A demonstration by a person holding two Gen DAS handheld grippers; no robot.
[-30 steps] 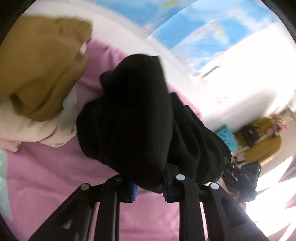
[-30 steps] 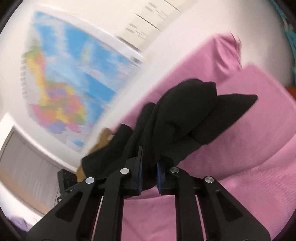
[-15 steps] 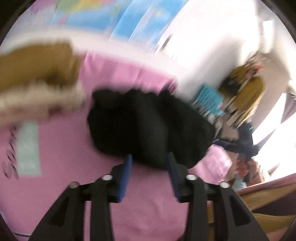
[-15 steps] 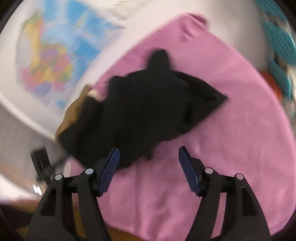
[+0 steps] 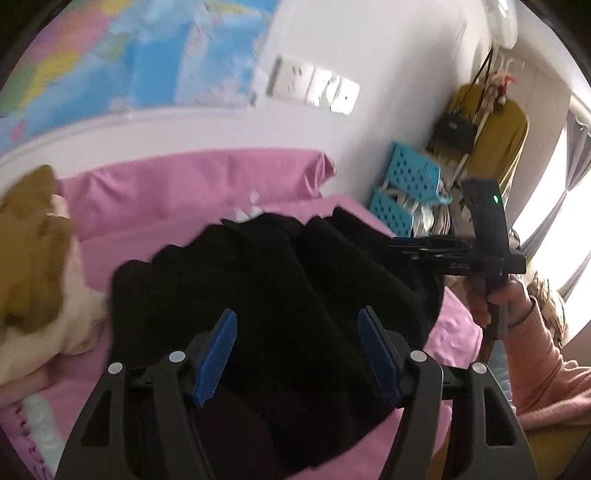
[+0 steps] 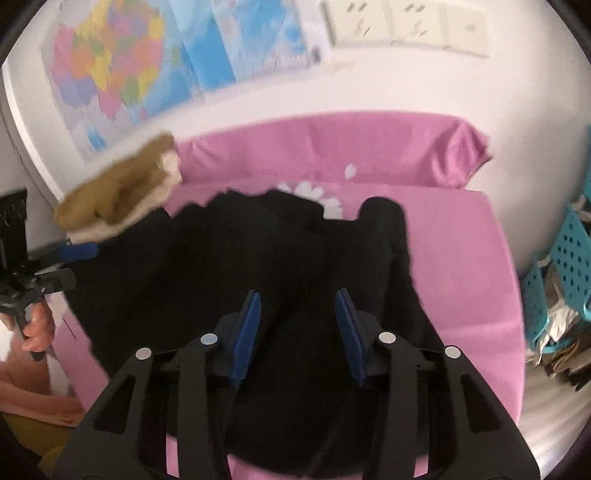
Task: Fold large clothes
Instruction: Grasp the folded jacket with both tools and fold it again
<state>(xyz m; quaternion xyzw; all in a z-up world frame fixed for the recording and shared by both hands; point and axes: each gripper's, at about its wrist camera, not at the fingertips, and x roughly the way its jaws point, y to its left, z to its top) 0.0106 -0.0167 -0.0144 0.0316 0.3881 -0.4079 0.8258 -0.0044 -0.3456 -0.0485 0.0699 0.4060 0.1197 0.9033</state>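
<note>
A large black garment [image 5: 280,295] lies crumpled on the pink sheet [image 5: 207,177]; it also fills the middle of the right wrist view [image 6: 288,258]. My left gripper [image 5: 297,325] is open and empty, hovering just above the garment's near edge. My right gripper [image 6: 297,299] is open and empty, also above the near part of the garment. The right gripper and the hand holding it show at the garment's right side in the left wrist view [image 5: 480,254]. The left gripper shows at the left edge of the right wrist view [image 6: 33,273].
A brown and cream pile of clothes [image 5: 33,258] lies left of the black garment, also in the right wrist view [image 6: 118,195]. Blue plastic baskets [image 5: 406,192] stand past the bed's right side. A map [image 6: 155,55] and wall sockets [image 6: 402,26] are on the wall behind.
Both grippers were shut on the raised black garment a second ago. They have opened and let it go; it now lies on the pink sheet, and both grippers have pulled back.
</note>
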